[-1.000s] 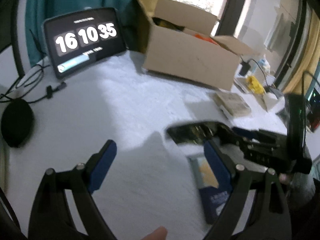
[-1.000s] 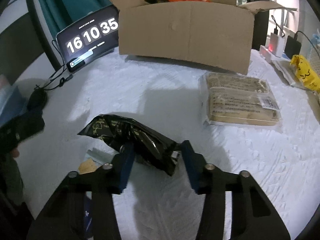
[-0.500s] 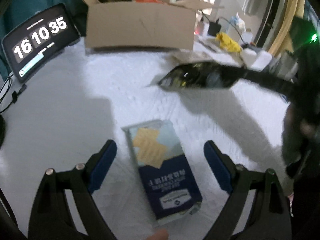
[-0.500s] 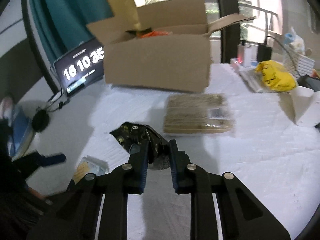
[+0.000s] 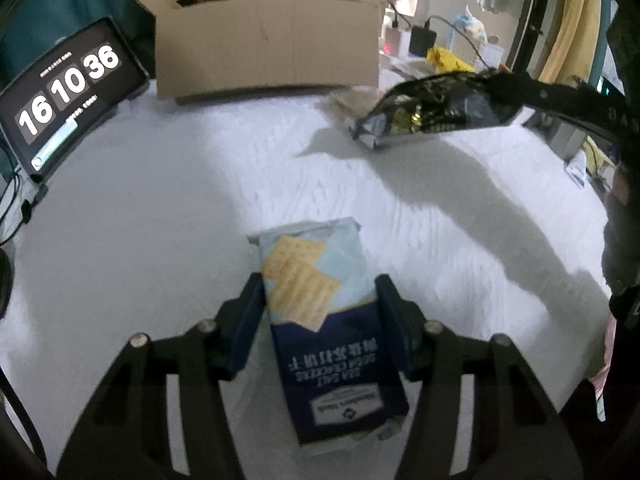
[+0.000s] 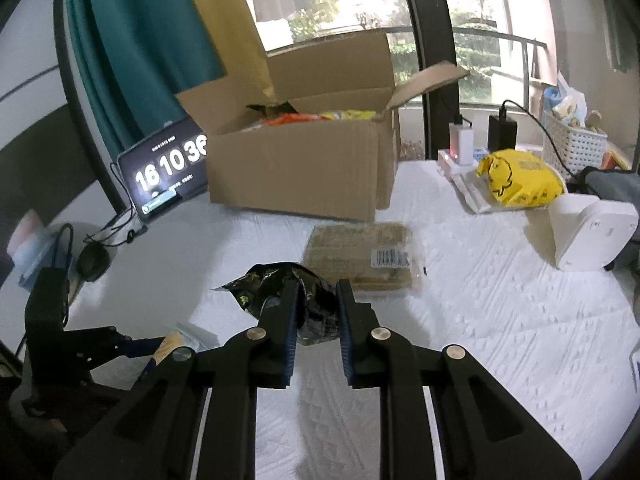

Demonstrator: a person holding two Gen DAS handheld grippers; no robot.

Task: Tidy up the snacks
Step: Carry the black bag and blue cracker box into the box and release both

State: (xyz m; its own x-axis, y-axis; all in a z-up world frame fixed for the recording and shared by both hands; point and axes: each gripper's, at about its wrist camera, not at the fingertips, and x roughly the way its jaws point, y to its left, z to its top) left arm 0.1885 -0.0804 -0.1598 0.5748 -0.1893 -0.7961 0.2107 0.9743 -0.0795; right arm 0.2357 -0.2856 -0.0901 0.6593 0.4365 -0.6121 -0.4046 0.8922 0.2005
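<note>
Left side first. My left gripper has its blue pads against both long sides of the cracker box, which lies flat on the white cloth, near edge. Clamped, as far as I can judge; the box does not look lifted yet.

Risk: the grip sits on the far half of the box, so the heavy near end may droop or swing on lift. The carton could also buckle if I squeeze harder.

Right side. My right gripper is pinched tight on the black snack bag, held in the air, between the tan wafer pack and the cardboard box beyond. Risk: slick foil, grip near one end; the bag may slide out, or catch the raised flap on its way in.

Change from half a second ago: the left fingers were wide apart with the cracker box loose between them; now they have closed on it. The bag has risen and travelled right. Clock reads 36, was 35.
</note>
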